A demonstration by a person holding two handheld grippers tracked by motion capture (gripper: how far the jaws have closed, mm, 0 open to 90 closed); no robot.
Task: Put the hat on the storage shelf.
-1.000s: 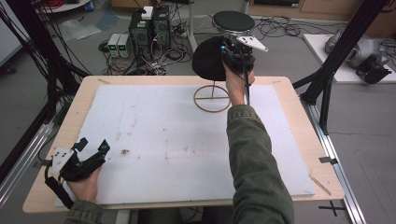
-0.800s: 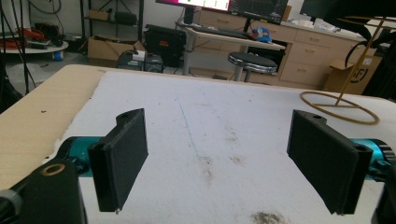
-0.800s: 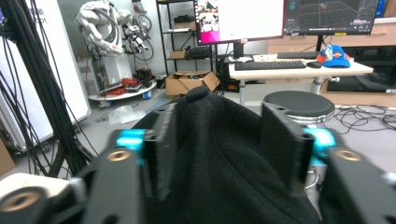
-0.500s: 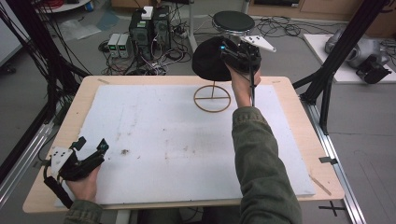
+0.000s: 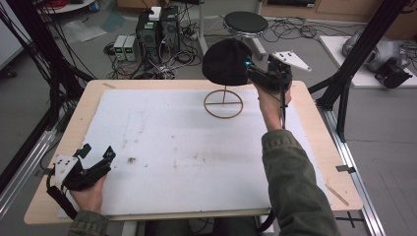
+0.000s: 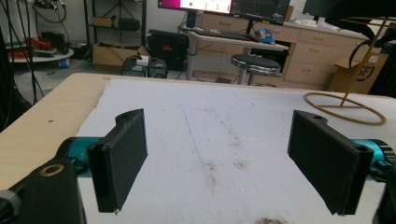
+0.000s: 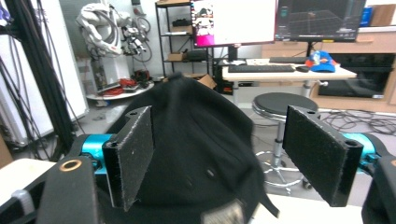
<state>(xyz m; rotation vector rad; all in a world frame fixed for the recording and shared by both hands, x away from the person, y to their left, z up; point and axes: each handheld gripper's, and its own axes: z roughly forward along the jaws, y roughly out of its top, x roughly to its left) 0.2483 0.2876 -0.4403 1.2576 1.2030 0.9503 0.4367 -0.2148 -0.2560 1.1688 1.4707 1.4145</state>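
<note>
High view: black cap (image 5: 226, 63) on gold stand (image 5: 223, 102) near table's (image 5: 59, 147) far edge, my right gripper (image 5: 252, 71) wide open, empty beside it, left gripper (image 5: 96, 153) open, idle at near-left corner; I'd retreat straight back, avoiding the crown.

Cardboard box (image 6: 373, 72) marked "SF"; nothing else legible

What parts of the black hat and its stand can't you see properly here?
- High view: the top of the gold wire stand is hidden under the black cap.
- Right gripper view: the patch at the cap's lower edge is blurred and cut by the bottom edge.
- Left gripper view: the cap and stand top are cut off by the upper right corner.
</note>
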